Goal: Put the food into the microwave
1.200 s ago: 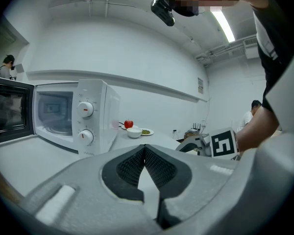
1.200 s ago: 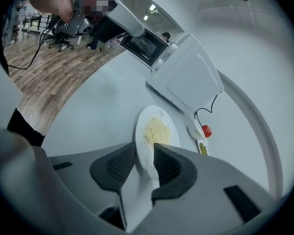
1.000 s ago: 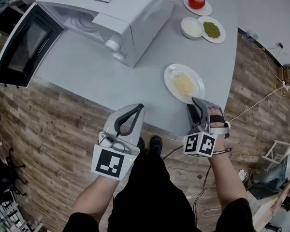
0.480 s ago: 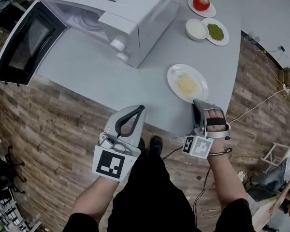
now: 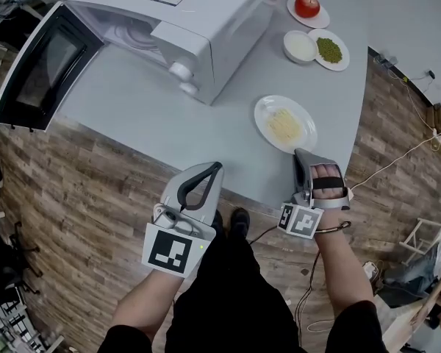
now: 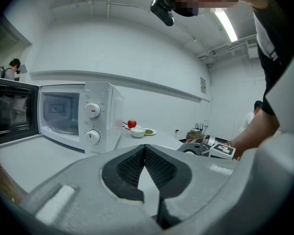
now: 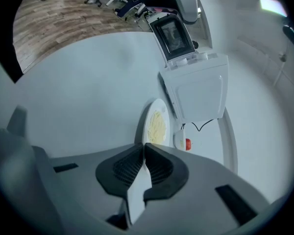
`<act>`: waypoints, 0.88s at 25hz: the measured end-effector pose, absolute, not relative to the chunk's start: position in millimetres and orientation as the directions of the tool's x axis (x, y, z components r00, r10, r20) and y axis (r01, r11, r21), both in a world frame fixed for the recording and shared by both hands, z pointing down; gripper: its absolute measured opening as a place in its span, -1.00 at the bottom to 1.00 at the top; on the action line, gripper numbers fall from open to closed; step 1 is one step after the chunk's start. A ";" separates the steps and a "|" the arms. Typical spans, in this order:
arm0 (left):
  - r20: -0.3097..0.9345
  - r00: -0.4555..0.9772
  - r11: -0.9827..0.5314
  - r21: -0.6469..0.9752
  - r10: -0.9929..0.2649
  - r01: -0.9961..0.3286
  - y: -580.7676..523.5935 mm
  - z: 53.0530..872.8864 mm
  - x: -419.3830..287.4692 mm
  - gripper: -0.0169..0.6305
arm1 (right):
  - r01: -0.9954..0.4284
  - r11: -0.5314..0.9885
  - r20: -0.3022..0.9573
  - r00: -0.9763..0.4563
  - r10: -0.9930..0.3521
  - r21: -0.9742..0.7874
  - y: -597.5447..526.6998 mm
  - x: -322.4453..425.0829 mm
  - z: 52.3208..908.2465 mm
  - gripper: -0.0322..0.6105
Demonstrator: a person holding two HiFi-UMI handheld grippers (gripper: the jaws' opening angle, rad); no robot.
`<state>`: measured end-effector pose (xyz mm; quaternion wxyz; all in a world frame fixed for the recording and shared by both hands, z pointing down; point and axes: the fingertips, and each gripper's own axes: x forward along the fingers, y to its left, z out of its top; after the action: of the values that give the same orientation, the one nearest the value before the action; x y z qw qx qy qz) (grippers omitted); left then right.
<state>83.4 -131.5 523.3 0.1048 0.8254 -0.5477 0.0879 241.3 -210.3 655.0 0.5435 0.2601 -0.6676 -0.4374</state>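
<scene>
1. Shredded pale-yellow food (image 5: 284, 126) lies on a white plate (image 5: 264, 113) close to the counter's (image 5: 132, 112) near edge, towards its right corner and well apart from the microwave (image 5: 206, 20).
2. What has changed is that the right hand-held gripper (image 5: 298, 153) has just been closing its jaws. They now stand pinched almost together on the plate's near rim, so the grip looks made and lifting seems the next step.
3. The left hand-held gripper (image 5: 216, 166) hangs just off the counter's near edge with its jaws together and nothing between them.
4. The microwave sits at the counter's far left with its door (image 5: 40, 68) swung wide over the left edge. To reach the cavity, the plate must cross the counter and pass round the corner that carries the two knobs (image 5: 178, 70). Nothing lies on that stretch.
5. A red fruit (image 5: 307, 5), a white bowl (image 5: 299, 45) and a dish of green food (image 5: 328, 49) sit near the far right corner, off the route.
6. Held by one rim only, the plate may tip.
</scene>
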 end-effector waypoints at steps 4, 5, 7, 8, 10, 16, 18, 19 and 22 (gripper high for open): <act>0.263 0.378 -0.373 0.072 -0.888 -0.925 -128.9 519.5 83.0 -0.93 | 0.092 0.478 0.483 -0.287 -0.827 0.874 -210.0 241.3 646.6 -0.84; 0.263 0.376 -0.370 0.073 -0.889 -0.926 -128.0 518.1 82.9 -0.93 | 0.085 0.479 0.481 -0.290 -0.827 0.874 -209.9 241.6 643.8 -0.84; 0.260 0.371 -0.365 0.072 -0.892 -0.928 -126.8 513.5 83.0 -0.93 | 0.078 0.483 0.483 -0.292 -0.825 0.872 -209.8 242.3 639.1 -0.84; 0.258 0.370 -0.365 0.070 -0.893 -0.929 -126.3 510.4 83.5 -0.93 | 0.075 0.487 0.486 -0.293 -0.824 0.870 -209.3 242.9 636.8 -0.84; 0.253 0.370 -0.366 0.066 -0.894 -0.928 -125.7 503.0 85.2 -0.93 | 0.065 0.498 0.493 -0.292 -0.819 0.865 -207.7 244.9 630.7 -0.84; 0.233 0.367 -0.367 0.043 -0.901 -0.929 -124.1 473.7 92.3 -0.93 | 0.061 0.508 0.501 -0.299 -0.812 0.859 -201.0 253.1 604.1 -0.84; 0.228 0.364 -0.366 0.037 -0.903 -0.930 -122.5 464.8 94.5 -0.93 | 0.062 0.504 0.497 -0.301 -0.814 0.862 -198.9 256.9 596.8 -0.84; 0.227 0.363 -0.365 0.036 -0.904 -0.930 -122.0 460.9 95.6 -0.93 | 0.063 0.500 0.494 -0.301 -0.816 0.864 -198.8 258.5 593.1 -0.84; 0.226 0.362 -0.365 0.029 -0.904 -0.931 -119.9 451.8 100.0 -0.93 | 0.062 0.490 0.484 -0.302 -0.822 0.870 -197.8 262.6 580.8 -0.84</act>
<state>100.0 -119.9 451.8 0.0763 0.8216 -0.5584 0.0858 262.6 -197.8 580.8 0.5224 0.2763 -0.6869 -0.4229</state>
